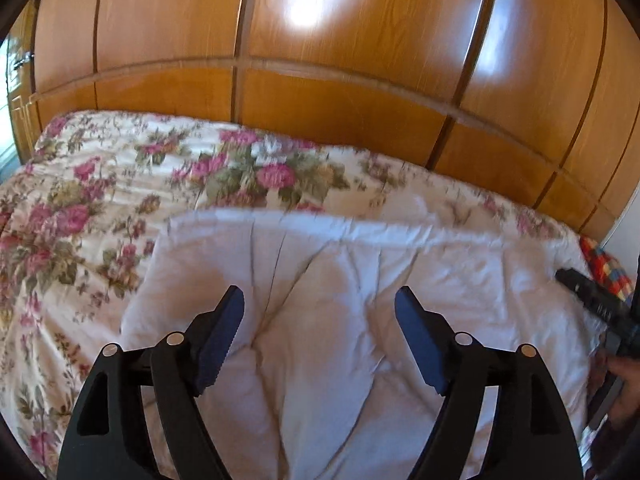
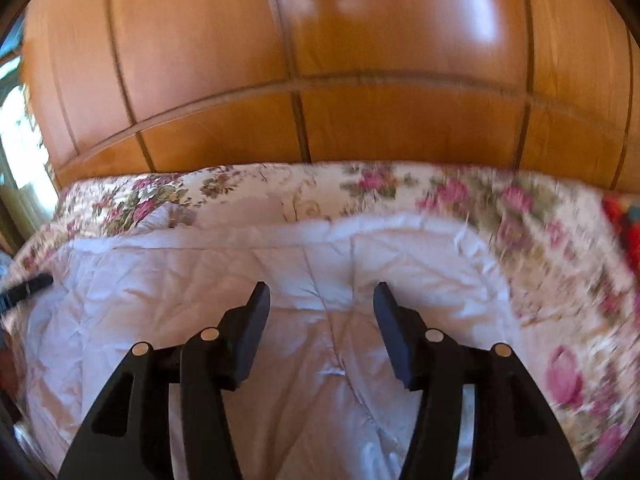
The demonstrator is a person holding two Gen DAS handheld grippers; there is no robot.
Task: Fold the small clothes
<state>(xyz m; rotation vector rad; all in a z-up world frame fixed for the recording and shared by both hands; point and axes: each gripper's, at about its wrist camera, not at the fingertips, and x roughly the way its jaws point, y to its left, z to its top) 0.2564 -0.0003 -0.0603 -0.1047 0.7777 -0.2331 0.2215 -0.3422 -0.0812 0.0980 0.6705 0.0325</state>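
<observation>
Both tongs (image 1: 319, 300) (image 2: 321, 298) agape above creased white garment (image 1: 320, 264) on floral bedspread (image 1: 80, 200).

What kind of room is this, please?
Most likely a bedroom. A bed with a floral bedspread fills the view, a white garment lies spread on it, and a glossy wooden wardrobe stands right behind.

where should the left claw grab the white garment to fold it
Take the white garment at its far left corner, where the hemmed edge ends on the floral bedspread. Come in low from the left side. That corner lies flat and free of creases, so the open left claw could probably pinch a single layer there.
</observation>
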